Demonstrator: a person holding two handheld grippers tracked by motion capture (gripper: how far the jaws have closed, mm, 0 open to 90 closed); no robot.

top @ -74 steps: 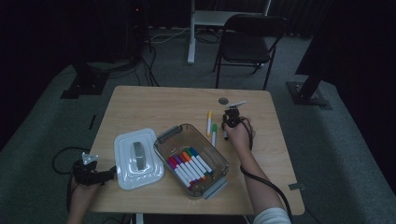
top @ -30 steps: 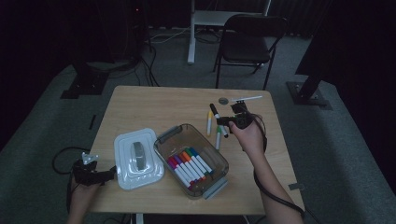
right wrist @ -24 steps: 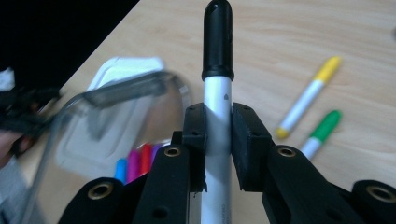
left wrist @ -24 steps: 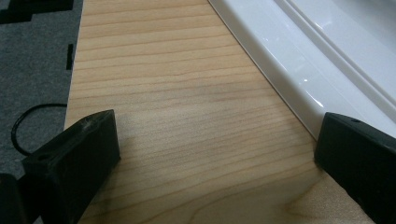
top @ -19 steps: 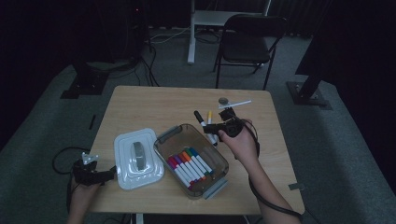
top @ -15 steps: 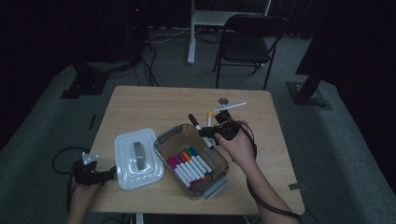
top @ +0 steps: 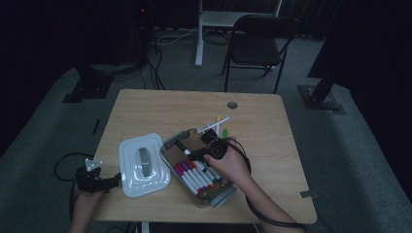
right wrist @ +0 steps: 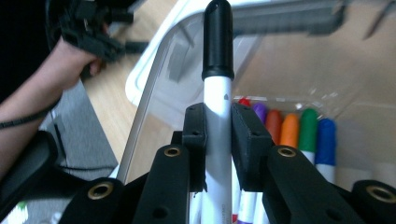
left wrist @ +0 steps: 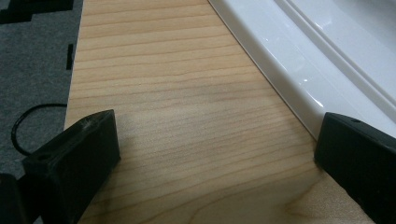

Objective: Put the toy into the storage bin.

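Right gripper clamps a black-capped marker, jaws pressed on the white barrel just below the cap, cap end pointing ahead of the jaws. In the high view that right gripper is over the clear bin, the marker angled toward the bin's far-left corner. Coloured markers lie side by side inside the bin; in the right gripper view red, purple, orange, green and blue caps sit under and right of the held one. Loose markers lie on the table just beyond the bin. White lid rests flat just left of the bin. Left gripper sits at the table's near-left edge, jaws spread wide with nothing between them, bare wood below, one jaw near the lid's rim.
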